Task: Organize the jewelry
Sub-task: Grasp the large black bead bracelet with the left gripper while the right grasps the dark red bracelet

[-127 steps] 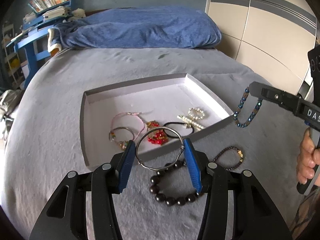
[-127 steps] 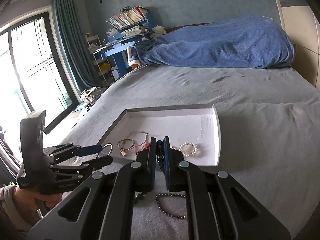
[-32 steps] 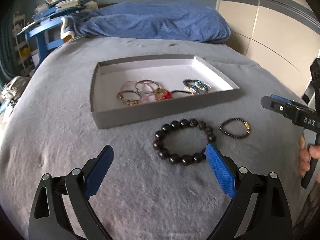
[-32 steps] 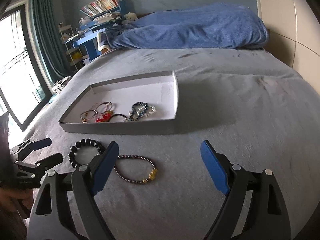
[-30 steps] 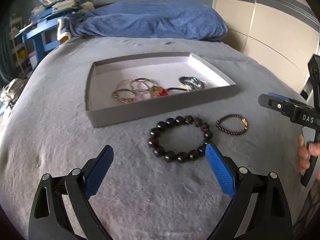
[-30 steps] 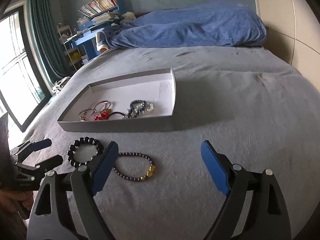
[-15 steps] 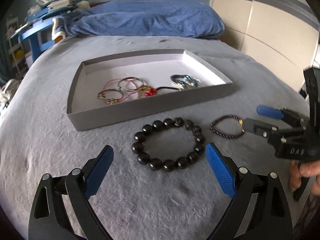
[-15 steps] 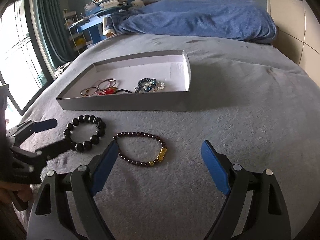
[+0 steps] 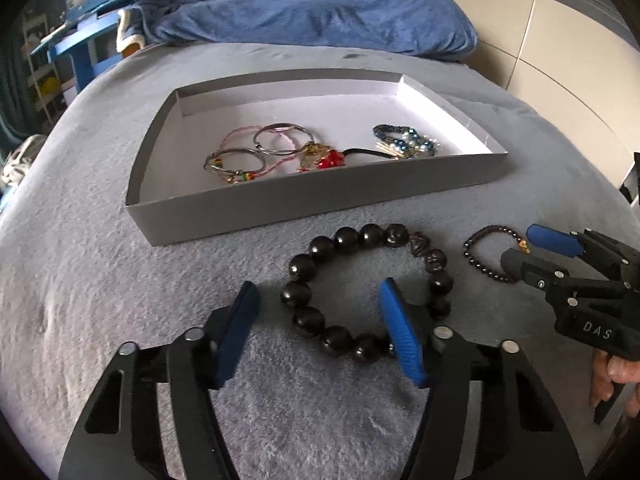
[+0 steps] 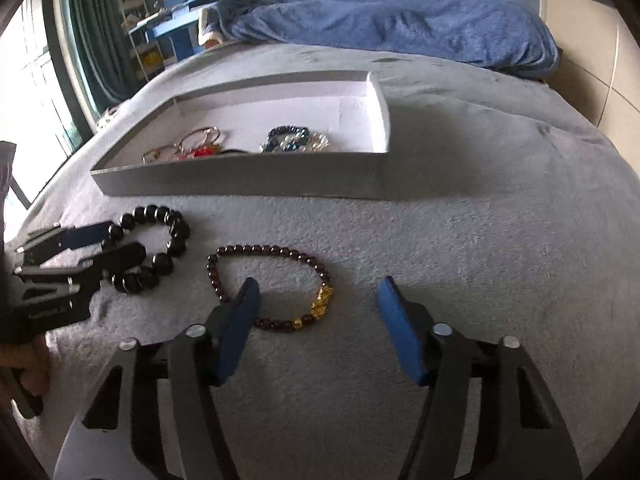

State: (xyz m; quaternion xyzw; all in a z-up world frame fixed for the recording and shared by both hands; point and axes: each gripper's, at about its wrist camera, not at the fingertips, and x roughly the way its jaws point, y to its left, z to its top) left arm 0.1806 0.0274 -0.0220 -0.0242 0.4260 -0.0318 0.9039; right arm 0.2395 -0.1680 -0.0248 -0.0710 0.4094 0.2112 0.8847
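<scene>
On the grey bed cover [image 9: 100,280], just in front of the shallow grey tray [image 9: 280,204], lie two loose bracelets: a big black bead bracelet [image 9: 362,292] and, to its right, a thin dark bead bracelet [image 10: 272,284] with gold charms. Left gripper [image 9: 320,320] points down over the black bead bracelet, jaws closing, about half wide; near-left part of the bead ring sits between the blue pads, right pad overlaps the ring's inside, no clear squeeze on it. Right gripper [image 10: 318,320] hangs over the thin bracelet, jaws closing too, medium gap; gold-charm end lies between the pads, left pad covers the bracelet's near-left edge, contact not clear. Both bracelets lie flat on the cover. Inside the tray: pink cord bracelet [image 9: 240,140], silver bangle [image 9: 276,140], red bead piece [image 9: 328,160], black hair tie [image 9: 364,152], blue and pearl bead bracelets [image 9: 404,140], all bunched toward the near wall. Blue blanket [image 9: 320,16] heaped at the far end of the bed; blue desk [image 10: 176,28] with books beyond.
</scene>
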